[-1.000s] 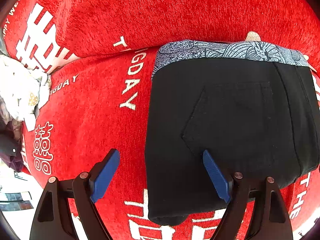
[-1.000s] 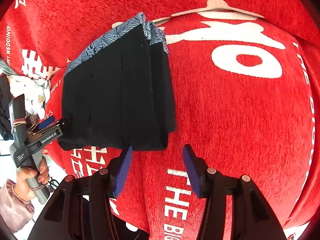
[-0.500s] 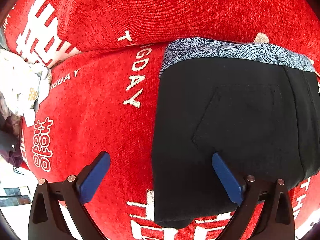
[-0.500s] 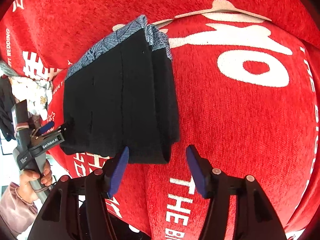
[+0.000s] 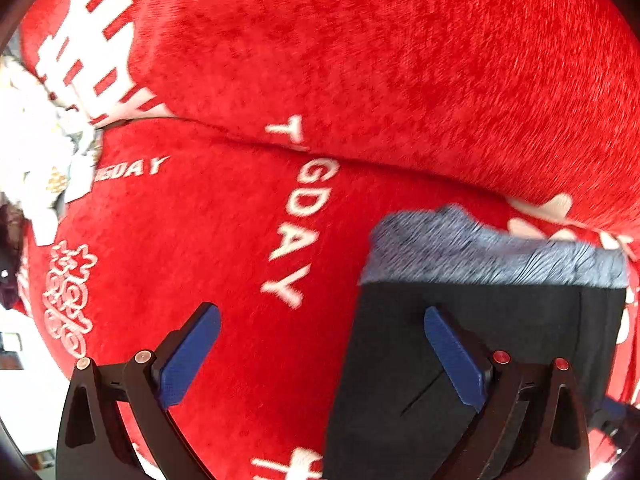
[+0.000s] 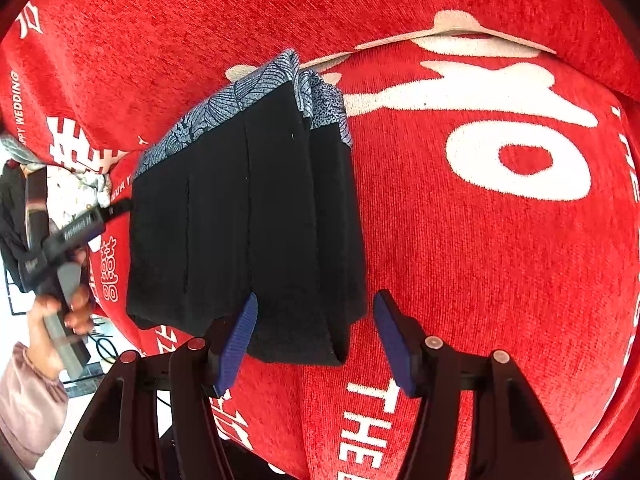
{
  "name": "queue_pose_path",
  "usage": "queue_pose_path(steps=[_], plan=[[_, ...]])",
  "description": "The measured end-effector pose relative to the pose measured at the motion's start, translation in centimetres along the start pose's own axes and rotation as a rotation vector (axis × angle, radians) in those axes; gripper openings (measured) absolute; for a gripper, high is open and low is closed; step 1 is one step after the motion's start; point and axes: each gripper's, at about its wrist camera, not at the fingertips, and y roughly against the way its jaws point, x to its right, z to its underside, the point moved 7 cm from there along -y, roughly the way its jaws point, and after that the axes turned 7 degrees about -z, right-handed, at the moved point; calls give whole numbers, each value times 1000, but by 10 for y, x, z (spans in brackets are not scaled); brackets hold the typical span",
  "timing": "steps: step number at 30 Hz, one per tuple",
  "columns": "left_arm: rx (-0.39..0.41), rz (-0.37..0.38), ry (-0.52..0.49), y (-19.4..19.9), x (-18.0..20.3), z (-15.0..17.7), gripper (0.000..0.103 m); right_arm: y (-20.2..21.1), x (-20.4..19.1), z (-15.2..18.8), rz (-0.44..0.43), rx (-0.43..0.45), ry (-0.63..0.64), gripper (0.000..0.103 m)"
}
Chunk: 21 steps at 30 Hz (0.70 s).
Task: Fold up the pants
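Note:
The black pants (image 6: pixel 244 224) with a blue-grey patterned waistband (image 6: pixel 240 92) lie folded into a compact rectangle on the red cloth. In the left wrist view they (image 5: pixel 500 344) fill the lower right, blurred. My left gripper (image 5: pixel 320 352) is open and empty, its right finger over the pants' left part, its left finger over red cloth. My right gripper (image 6: pixel 316 340) is open and empty, straddling the near right corner of the fold. The left gripper also shows in the right wrist view (image 6: pixel 80 228) at the pants' left edge.
A red plush cover (image 6: pixel 500 240) with white lettering spreads over the seat and a raised back cushion (image 5: pixel 360 40). A crumpled white floral garment (image 5: pixel 36 160) and dark clothing (image 6: pixel 12 208) lie at the far left edge. The seat's front edge drops off below.
The left gripper has swung left and tilted up, so the pants slid to the lower right of its view. The right gripper moved forward over the near right corner of the fold.

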Motion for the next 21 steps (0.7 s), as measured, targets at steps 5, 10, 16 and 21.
queue_pose_path(steps=[5,10,16,21], plan=[[-5,44,-46,-11,17,-3,102,4,7,2,-2,5,-16,64],[-50,81,-2,-33,13,4,103,3,11,0,-15,1,-27,64],[-33,61,-81,-30,17,-1,103,4,11,-11,-3,6,-16,64],[-82,142,-66,-30,9,-2,103,3,18,-17,-21,7,-36,64]])
